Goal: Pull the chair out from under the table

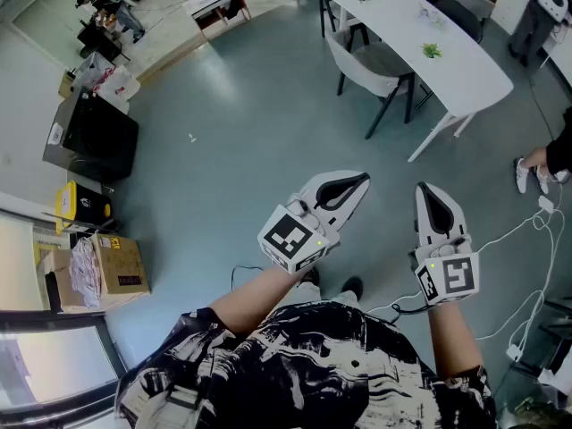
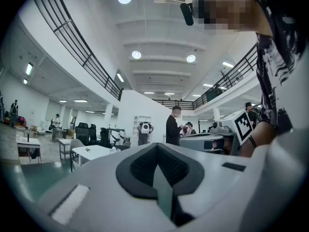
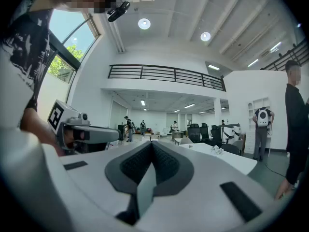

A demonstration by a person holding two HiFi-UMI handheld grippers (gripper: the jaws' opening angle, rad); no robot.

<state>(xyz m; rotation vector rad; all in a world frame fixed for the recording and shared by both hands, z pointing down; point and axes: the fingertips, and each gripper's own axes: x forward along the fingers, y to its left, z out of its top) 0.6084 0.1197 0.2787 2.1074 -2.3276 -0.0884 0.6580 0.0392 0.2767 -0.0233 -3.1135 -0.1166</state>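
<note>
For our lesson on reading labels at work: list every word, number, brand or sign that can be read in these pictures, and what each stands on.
No text reads clearly in any view.
Cardboard box: dark red label, too small to read.
Yellow box: black mark, too blurred to read.
Black case: white sticker, too small to read.
Left tool and right tool: square black-and-white markers, patterns, not words.

No words, brands or numbers legible anywhere. Only square black-and-white code markers on the cubes of the left claw (image 1: 357, 182) and right claw (image 1: 424, 190). Red print on the cardboard box (image 1: 121, 266) and a dark emblem on the yellow box (image 1: 85, 206), both too small to read.
</note>
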